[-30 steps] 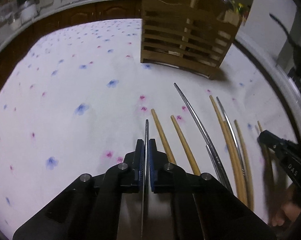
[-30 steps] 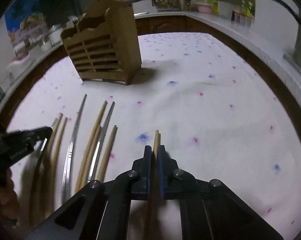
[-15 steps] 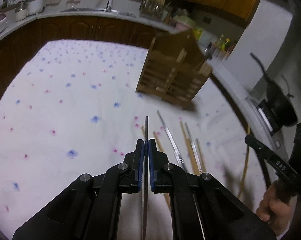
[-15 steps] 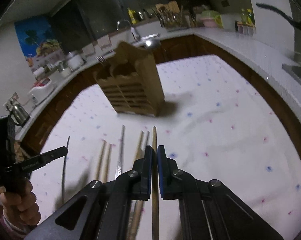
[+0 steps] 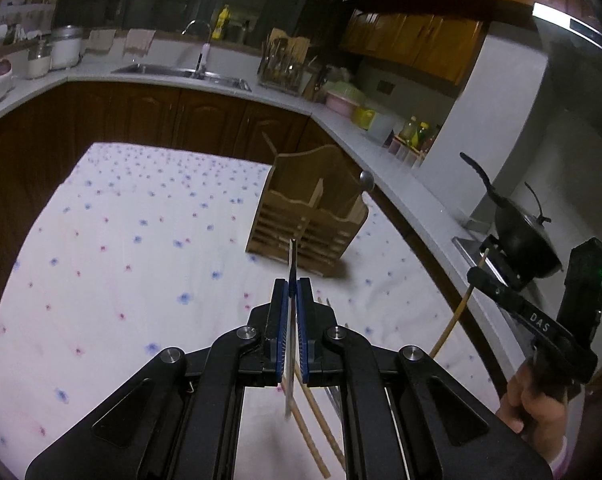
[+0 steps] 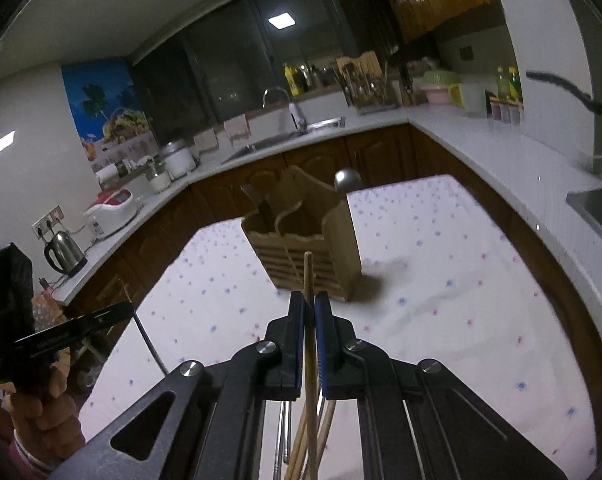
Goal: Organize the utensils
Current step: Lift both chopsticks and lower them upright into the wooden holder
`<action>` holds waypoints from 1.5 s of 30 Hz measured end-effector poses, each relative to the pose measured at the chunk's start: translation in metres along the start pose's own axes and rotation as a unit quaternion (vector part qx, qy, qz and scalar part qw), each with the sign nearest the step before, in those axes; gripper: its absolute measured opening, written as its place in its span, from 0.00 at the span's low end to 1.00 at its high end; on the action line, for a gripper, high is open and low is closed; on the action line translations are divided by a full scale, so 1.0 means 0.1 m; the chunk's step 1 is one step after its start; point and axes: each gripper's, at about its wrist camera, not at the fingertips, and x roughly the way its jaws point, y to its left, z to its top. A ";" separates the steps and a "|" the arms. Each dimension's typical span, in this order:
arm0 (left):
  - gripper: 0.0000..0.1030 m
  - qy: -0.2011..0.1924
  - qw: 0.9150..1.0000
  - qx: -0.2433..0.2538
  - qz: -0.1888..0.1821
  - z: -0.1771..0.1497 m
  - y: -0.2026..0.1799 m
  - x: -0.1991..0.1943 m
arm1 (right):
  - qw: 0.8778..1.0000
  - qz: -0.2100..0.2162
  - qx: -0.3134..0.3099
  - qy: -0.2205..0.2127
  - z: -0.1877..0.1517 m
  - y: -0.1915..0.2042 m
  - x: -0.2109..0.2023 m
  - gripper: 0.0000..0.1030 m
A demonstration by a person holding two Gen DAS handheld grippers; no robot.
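**Caller:** Two hand-held grippers, two catches. Your left hand-held gripper (image 5: pixel 292 292) is clamped on a thin metal chopstick (image 5: pixel 289 320), its tip poking out beyond the blue pads (image 5: pixel 281 320) and its tail hanging below them.

**Partner:** And your right hand-held gripper (image 6: pixel 310 304) is pinched tight on a wooden chopstick (image 6: pixel 310 344). From the left camera you can see that stick (image 5: pixel 453 316) slanting down from the right gripper's jaws, with your hand (image 5: pixel 529 404) wrapped around the handle at the right edge.

**Caller:** Both sticks are up off the surface (image 5: pixel 121 248), with its white cloth dotted in blue and pink flowers. Your wooden utensil holder (image 5: pixel 309 220) stands at the far side of the cloth, straight ahead of the left gripper's tip.

**Partner:** In the right camera the holder (image 6: pixel 313 248) sits just beyond your wooden stick's tip. A round spoon bowl (image 6: pixel 347 180) rises at its far right corner, and fork tines (image 6: pixel 253 196) stick up at its left.

**Caller:** More chopsticks (image 5: pixel 317 436) lie on the cloth under your left gripper, wooden ones showing clearest. The right camera catches another bunch (image 6: pixel 297 444) below the jaws, wood beside metal.
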 end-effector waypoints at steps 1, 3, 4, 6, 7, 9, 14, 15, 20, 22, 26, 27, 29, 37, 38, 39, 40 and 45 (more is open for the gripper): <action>0.04 -0.002 1.000 0.000 0.001 0.02 0.00 -0.01 | 1.000 0.001 -0.002 -0.005 0.04 0.01 -0.02 0.05; 0.03 -0.005 1.000 0.000 0.001 0.04 0.00 -0.01 | 1.000 0.002 -0.003 -0.011 0.08 0.02 -0.02 0.05; 0.03 -0.006 1.000 -0.001 0.001 0.05 0.00 -0.02 | 1.000 0.003 -0.003 -0.013 0.10 0.02 -0.03 0.05; 0.03 -0.008 1.000 -0.001 0.003 0.06 0.01 -0.02 | 1.000 0.003 -0.006 -0.017 0.12 0.04 -0.04 0.05; 0.03 -0.009 1.000 -0.001 0.003 0.06 0.01 -0.03 | 1.000 0.005 -0.006 -0.019 0.14 0.04 -0.04 0.05; 0.03 -0.011 1.000 0.001 0.004 0.07 0.01 -0.03 | 1.000 0.006 -0.007 -0.023 0.17 0.05 -0.04 0.05; 0.03 -0.018 1.000 0.003 0.004 0.12 0.00 -0.05 | 1.000 0.008 -0.007 -0.027 0.21 0.04 -0.04 0.05; 0.03 -0.020 1.000 0.004 0.004 0.12 -0.01 -0.05 | 1.000 0.009 -0.008 -0.028 0.22 0.03 -0.04 0.05; 0.03 -0.030 1.000 0.006 0.002 0.19 -0.04 -0.09 | 0.999 0.011 -0.009 -0.032 0.27 0.03 -0.04 0.05; 0.03 -0.034 0.999 0.009 0.002 0.21 -0.04 -0.10 | 0.999 0.011 -0.010 -0.034 0.30 0.04 -0.04 0.05; 0.03 -0.040 0.999 0.012 0.001 0.28 -0.06 -0.11 | 0.999 0.011 -0.011 -0.041 0.36 0.04 -0.03 0.05; 0.03 -0.042 0.999 0.013 0.001 0.30 -0.08 -0.11 | 0.999 0.011 -0.012 -0.042 0.36 0.04 -0.03 0.05; 0.03 -0.045 0.999 0.013 0.001 0.33 -0.08 -0.10 | 0.999 0.011 -0.013 -0.046 0.40 0.05 -0.04 0.05; 0.03 -0.061 0.998 0.014 -0.004 0.53 -0.12 -0.08 | 0.998 0.011 -0.019 -0.065 0.61 0.04 -0.01 0.05; 0.03 -0.064 0.998 0.015 -0.005 0.57 -0.13 -0.08 | 0.997 0.010 -0.020 -0.068 0.65 0.05 0.00 0.05; 0.03 -0.067 0.998 0.016 -0.006 0.61 -0.14 -0.07 | 0.997 0.010 -0.020 -0.069 0.67 0.05 0.01 0.05; 0.03 -0.070 0.997 0.018 -0.006 0.65 -0.15 -0.07 | 0.997 0.011 -0.020 -0.073 0.71 0.05 0.02 0.05; 0.03 -0.091 0.995 0.031 -0.006 0.89 -0.22 -0.04 | 0.995 0.011 -0.019 -0.093 0.92 0.05 0.08 0.05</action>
